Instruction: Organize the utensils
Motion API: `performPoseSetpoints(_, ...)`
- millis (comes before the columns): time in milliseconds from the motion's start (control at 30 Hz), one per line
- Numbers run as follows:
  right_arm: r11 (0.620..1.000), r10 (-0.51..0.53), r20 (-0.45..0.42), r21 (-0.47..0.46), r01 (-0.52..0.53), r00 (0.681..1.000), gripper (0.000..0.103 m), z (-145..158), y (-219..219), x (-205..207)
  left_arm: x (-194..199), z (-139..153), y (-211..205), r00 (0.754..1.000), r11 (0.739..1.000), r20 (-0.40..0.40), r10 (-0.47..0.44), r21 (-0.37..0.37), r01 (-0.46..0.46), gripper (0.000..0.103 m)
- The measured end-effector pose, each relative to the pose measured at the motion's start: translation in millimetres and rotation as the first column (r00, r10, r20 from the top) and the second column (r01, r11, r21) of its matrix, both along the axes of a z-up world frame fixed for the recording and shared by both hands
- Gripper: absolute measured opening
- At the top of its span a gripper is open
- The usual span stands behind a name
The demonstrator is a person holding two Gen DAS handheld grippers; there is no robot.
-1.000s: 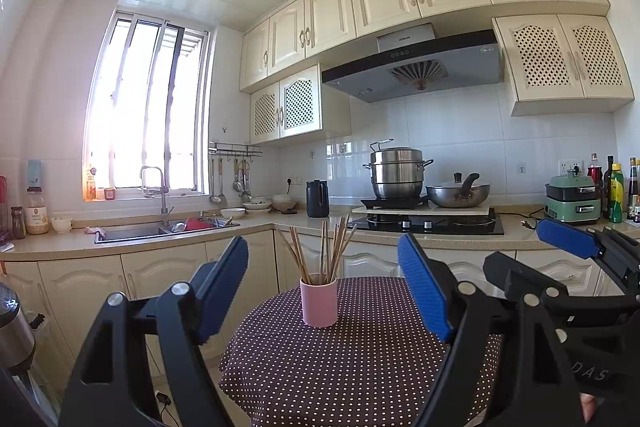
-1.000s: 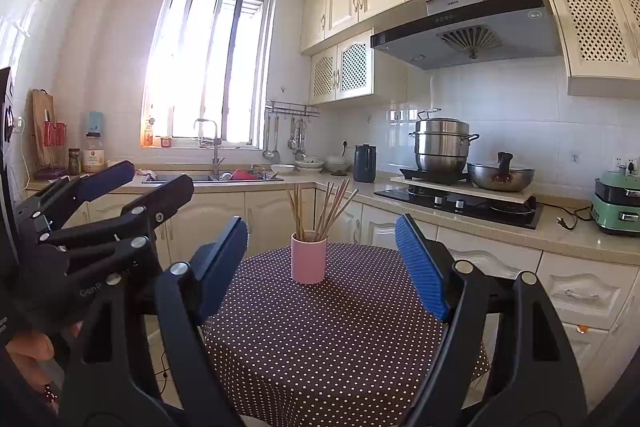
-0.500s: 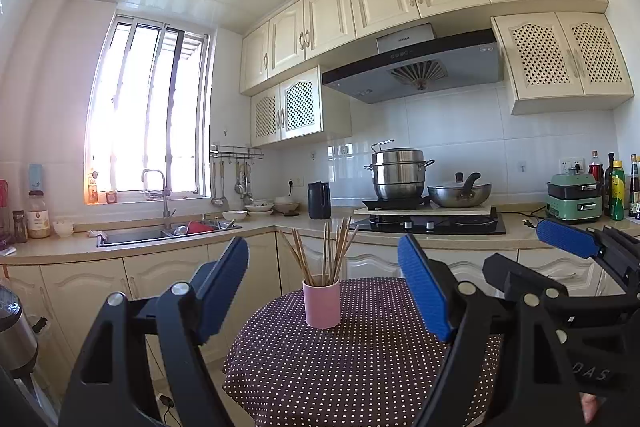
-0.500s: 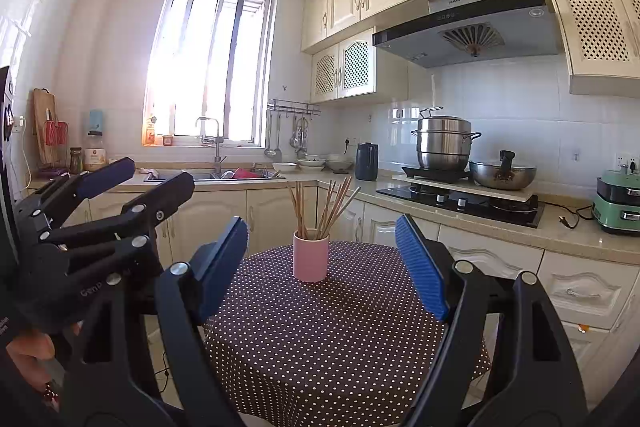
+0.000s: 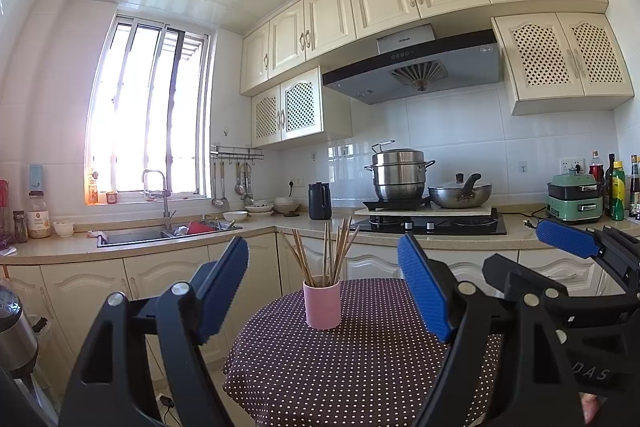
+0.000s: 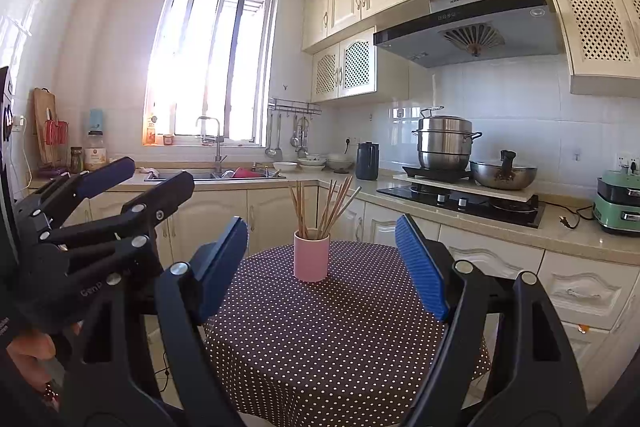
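A pink cup (image 5: 322, 304) (image 6: 311, 255) stands upright on a round table with a dark polka-dot cloth (image 5: 360, 367) (image 6: 340, 339). Several wooden chopsticks (image 5: 328, 253) (image 6: 326, 205) stand fanned out in it. My left gripper (image 5: 324, 287) is open and empty, held in the air short of the cup. My right gripper (image 6: 322, 259) is open and empty, also short of the cup. Each gripper shows at the edge of the other's view: the right one (image 5: 576, 247) and the left one (image 6: 132, 183).
An L-shaped counter runs behind the table with a sink (image 5: 160, 233), a black kettle (image 5: 319, 201), a hob with a steamer pot (image 5: 398, 175) and a wok (image 5: 460, 193), and a green cooker (image 5: 576, 197). Bottles stand at far right. A steel canister (image 5: 16, 331) stands low left.
Both grippers have drifted slightly; the cup sits a little further right in the left wrist view. Both stay open and empty.
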State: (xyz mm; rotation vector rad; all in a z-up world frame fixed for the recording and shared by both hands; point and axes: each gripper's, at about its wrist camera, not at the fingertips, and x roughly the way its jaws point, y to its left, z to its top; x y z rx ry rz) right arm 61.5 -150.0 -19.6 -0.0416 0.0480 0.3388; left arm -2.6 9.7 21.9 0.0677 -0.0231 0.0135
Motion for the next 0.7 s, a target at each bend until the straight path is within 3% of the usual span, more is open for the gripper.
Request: performPoseSetpoints(700,1.000,0.001,-0.003,-0.003,-0.001,1.000,0.076,1.5,-0.4,2.3,-0.3,0.4,5.1,1.000,1.000,-0.002,-0.001,0.004,0.001,0.076)
